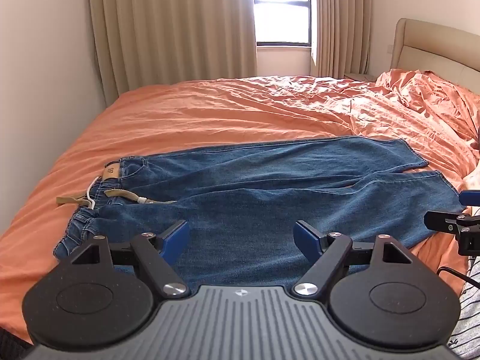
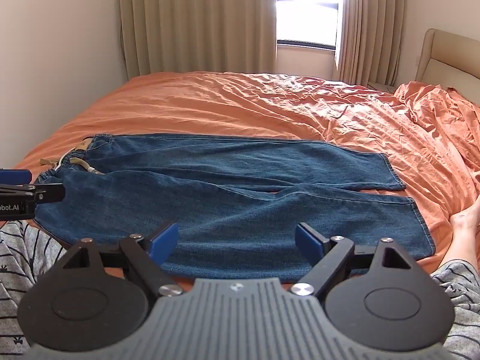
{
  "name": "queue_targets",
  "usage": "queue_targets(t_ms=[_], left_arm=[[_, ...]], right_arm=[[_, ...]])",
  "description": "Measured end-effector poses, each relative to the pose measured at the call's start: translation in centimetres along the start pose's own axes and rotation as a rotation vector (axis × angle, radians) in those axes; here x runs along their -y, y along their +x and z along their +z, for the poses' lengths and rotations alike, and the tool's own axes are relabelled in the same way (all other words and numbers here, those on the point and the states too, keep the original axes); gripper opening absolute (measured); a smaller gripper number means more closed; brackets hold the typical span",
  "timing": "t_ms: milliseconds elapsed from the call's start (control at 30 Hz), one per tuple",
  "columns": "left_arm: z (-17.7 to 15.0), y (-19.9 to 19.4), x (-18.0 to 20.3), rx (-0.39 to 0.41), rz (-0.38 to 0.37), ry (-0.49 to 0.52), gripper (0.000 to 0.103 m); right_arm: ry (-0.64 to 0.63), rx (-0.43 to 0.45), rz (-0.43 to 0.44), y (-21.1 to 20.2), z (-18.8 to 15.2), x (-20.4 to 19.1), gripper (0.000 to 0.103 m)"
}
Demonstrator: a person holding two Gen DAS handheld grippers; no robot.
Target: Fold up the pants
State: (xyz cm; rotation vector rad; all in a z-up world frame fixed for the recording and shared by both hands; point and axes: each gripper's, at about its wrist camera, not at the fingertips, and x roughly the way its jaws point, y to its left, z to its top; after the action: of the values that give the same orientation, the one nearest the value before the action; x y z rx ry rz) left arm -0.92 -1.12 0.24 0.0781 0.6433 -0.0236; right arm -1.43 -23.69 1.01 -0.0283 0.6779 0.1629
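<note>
While lying flat, jeans (image 1: 255, 186) run left-right, waistband left, hems right.

Blue jeans (image 1: 255, 186) lie flat across an orange bedsheet (image 1: 210, 111), waistband to the left. The left gripper (image 1: 241, 237) hovers above them, jaws wide apart, gripping nothing.

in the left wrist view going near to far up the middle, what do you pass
open left gripper with blue pads → blue denim jeans spread flat → wrinkled orange bedsheet → beige pleated curtains and the bright window on the far wall
</note>
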Motion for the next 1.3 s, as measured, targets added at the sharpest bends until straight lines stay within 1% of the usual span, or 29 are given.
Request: queue_targets(t_ms=[433, 467, 1000, 1300], left_arm=[[-0.5, -0.3, 0.5, -0.031, 0.0, 0.002, 0.093], [-0.5, -0.3, 0.6, -0.032, -0.001, 0.003, 0.093], [-0.7, -0.3, 1.0, -0.048, -0.005, 0.008, 0.093], [-0.7, -0.3, 0.9, -0.049, -0.003, 0.012, 0.093]], right_arm=[[0.004, 0.0, 0.006, -0.7, -1.3, 0.1, 0.082], [0.005, -0.004, 0.01, -1.0, -0.6, 0.5, 0.082], [0.026, -0.023, -0.003, -1.8, -0.9, 0.6, 0.082], [0.037, -0.031, -0.008, -1.3, -0.9, 1.0, 0.082]])
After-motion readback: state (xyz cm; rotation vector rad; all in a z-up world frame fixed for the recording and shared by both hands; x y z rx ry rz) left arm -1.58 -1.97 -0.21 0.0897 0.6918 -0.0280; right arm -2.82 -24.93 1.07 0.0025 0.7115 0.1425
